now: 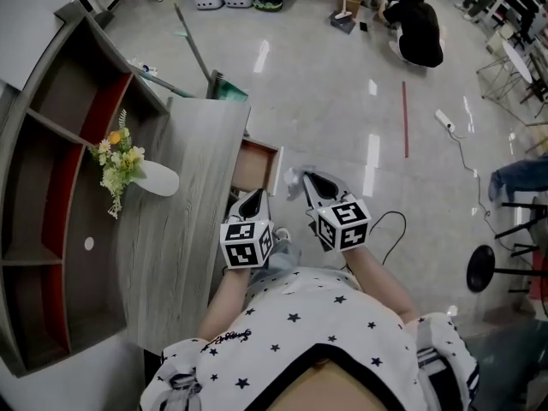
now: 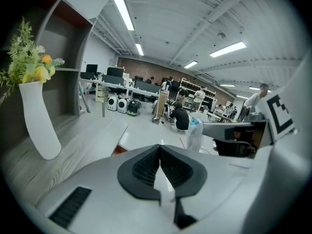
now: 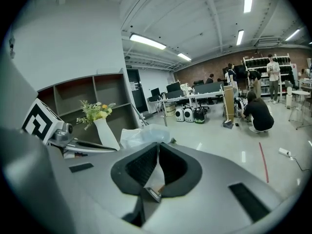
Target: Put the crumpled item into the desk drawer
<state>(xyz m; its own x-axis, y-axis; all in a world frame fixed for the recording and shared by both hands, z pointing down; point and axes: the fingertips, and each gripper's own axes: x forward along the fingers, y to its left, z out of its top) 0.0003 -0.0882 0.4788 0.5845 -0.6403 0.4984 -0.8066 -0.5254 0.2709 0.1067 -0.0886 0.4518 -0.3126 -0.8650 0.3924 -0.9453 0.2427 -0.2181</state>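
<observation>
pinching the crumpled item (image 1: 291,178), seemingly light and soft, by its near edge at 3 o'clock of the open drawer (image 1: 254,165), the right gripper (image 1: 306,178) is clamped; left gripper (image 1: 255,195) closed, empty.

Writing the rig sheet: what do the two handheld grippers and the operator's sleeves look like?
Left gripper and right gripper: light grey bodies, black ribbed tapering jaws. Each carries a white cube with black square markers. The person's top is white, short-sleeved, dotted with dark stars.
</observation>
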